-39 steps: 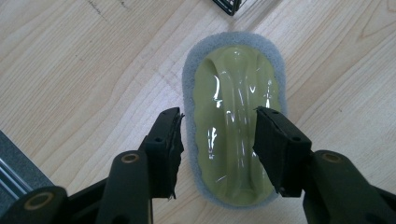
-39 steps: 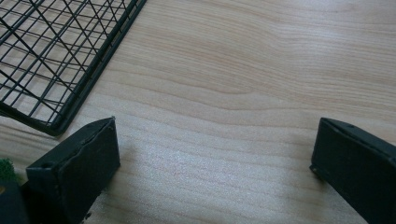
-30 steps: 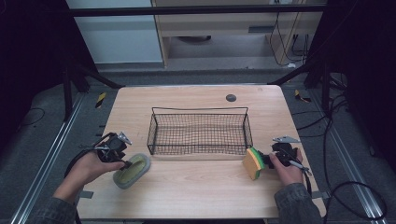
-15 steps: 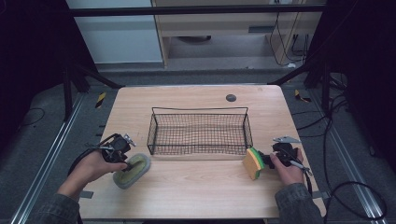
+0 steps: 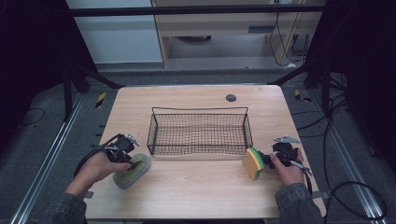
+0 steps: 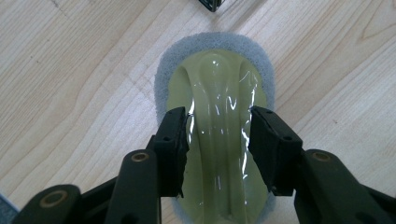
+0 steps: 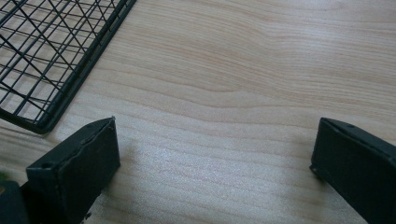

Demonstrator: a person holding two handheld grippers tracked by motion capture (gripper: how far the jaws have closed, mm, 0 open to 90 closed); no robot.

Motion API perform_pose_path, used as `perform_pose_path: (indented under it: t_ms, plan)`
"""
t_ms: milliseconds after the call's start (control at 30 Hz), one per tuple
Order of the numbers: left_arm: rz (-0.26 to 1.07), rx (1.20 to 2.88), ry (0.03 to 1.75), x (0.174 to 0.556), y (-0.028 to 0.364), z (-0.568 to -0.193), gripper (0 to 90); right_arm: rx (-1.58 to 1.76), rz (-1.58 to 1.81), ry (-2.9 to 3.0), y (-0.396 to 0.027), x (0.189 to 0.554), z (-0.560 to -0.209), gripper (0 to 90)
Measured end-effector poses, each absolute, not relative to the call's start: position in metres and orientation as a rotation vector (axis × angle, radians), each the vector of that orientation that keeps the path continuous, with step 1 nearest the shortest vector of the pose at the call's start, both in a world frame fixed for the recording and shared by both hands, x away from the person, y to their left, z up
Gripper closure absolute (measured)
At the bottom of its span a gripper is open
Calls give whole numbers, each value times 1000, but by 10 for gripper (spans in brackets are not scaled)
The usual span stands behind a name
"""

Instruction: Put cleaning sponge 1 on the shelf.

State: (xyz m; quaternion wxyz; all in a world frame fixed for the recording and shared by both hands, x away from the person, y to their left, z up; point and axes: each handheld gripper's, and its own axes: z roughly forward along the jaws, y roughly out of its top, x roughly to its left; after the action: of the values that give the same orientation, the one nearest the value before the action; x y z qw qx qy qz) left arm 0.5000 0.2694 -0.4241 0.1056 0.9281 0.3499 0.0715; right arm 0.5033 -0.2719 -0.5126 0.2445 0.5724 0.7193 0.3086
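Note:
A pale green scrubber (image 6: 219, 93) with a grey pad lies flat on the wooden table at the front left. My left gripper (image 6: 219, 135) is shut on its raised handle, one jaw on each side. In the high view the left gripper (image 5: 133, 162) reaches onto the scrubber (image 5: 125, 178) from the left. A yellow and green sponge (image 5: 253, 163) stands on edge at the front right, right at the tips of my right gripper (image 5: 267, 161). The right gripper (image 7: 215, 149) is open wide, with bare wood between its jaws.
A black wire basket (image 5: 198, 151) with nothing in it sits mid-table between the two hands; its corner (image 7: 56, 56) is close on the right gripper's left. A small dark disc (image 5: 230, 97) lies near the far edge. The table's front edge runs just behind both hands.
My left gripper has slid to the right onto the scrubber and now straddles its handle. The right hand and the sponge have stayed put.

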Motion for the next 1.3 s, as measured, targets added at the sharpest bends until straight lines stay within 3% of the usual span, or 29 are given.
perform_pose_path:
  t_ms: [500,567,733,1000,1300]
  plan:
    - [198,2710,1035,497,273,-434,661,1566,845,1962,-272,503,-513,11]
    - [213,2711,1020,495,274,-435,703,1565,845,1962,-272,503,-513,11]
    - [263,2691,1009,488,278,-431,705,1565,845,1962,-272,503,-513,11]
    - [406,2637,913,462,288,-401,705,1565,844,1962,-272,503,-513,11]
    - [475,2589,812,457,294,-363,705,1565,844,1962,-272,503,-513,11]
